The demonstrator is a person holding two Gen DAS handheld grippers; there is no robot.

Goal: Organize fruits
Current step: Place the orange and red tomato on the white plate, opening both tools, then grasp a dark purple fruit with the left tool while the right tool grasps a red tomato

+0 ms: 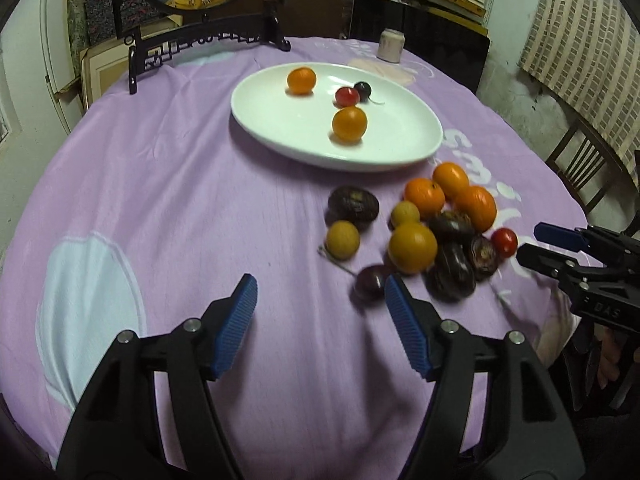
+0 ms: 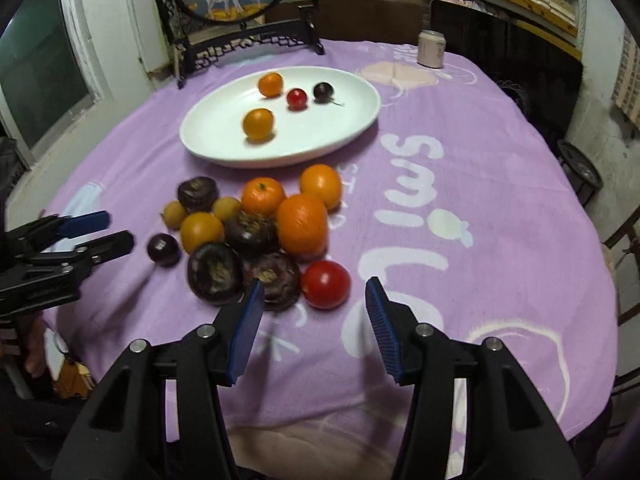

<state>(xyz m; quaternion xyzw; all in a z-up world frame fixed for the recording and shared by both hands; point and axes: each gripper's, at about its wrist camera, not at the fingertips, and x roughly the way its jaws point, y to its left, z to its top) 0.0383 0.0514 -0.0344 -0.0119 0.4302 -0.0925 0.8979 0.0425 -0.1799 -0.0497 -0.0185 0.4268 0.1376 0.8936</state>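
Fruits (image 2: 256, 236) lie heaped mid-frame on my counter (image 2: 500, 184) below the plate (image 2: 352, 128), so with both my right gripper (image 2: 315, 309) and left gripper (image 1: 320, 300) spread and empty, I'd straddle the red tomato (image 2: 326, 284) squarely, closing gently.

Four fruits on plate (image 2: 352, 120) – fruit pile (image 2: 256, 232) in front (jar (image 2: 431, 49) behind, w/ screen (image 2: 236, 12)).

White plate (image 2: 208, 136), lilac tablecloth (image 2: 500, 184) with white lettering, orange, red and dark purple fruits (image 2: 256, 240).
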